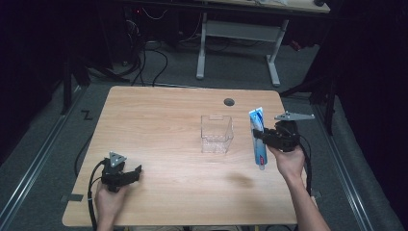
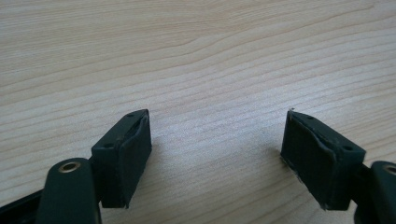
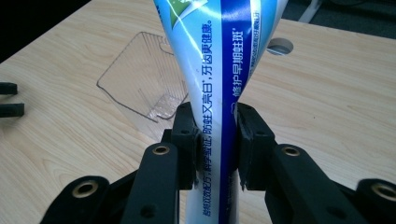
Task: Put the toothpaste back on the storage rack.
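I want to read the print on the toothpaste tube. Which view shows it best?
The right gripper view: the toothpaste tube is close up there, pinched between the right gripper jaws, its printed characters legible. The high view shows the whole tube held upright beside the clear container, but its print is too small to read.

black cables (image 1: 154, 60) on grey floor (image 1: 43, 144), white-legged desk (image 1: 238, 29) beyond the wooden table (image 1: 159, 120)
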Motion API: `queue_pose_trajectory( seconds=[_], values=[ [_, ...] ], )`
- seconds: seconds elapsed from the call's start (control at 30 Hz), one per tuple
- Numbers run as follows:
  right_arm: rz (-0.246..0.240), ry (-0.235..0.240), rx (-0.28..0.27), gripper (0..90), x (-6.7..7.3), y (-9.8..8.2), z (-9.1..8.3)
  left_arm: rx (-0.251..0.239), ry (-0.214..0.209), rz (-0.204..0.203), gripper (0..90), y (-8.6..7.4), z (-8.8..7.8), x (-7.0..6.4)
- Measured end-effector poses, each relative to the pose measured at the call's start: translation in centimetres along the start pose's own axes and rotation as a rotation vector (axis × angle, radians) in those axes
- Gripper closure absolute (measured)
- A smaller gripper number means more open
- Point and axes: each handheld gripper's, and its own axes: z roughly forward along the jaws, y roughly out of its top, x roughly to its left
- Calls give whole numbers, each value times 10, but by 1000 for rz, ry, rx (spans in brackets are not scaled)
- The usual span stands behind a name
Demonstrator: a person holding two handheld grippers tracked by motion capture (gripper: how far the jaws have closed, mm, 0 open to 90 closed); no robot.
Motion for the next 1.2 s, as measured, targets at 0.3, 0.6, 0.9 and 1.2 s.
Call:
queue_pose_trajectory(
  seconds=[0.3, 0.6, 0.9, 1.2],
  values=[
    [-24, 20, -30, 719, 8, 8, -3, 0, 0, -1, 244, 0, 0, 0],
    [-48, 43, -49, 719, 18, 19, -2, 0, 0, -1, 244, 0, 0, 0],
    [-61, 66, -71, 720, 27, 31, -1, 0, -1, -2, 244, 0, 0, 0],
    [-74, 78, -81, 720, 32, 40, 1, 0, -1, -3, 244, 0, 0, 0]
  ],
)
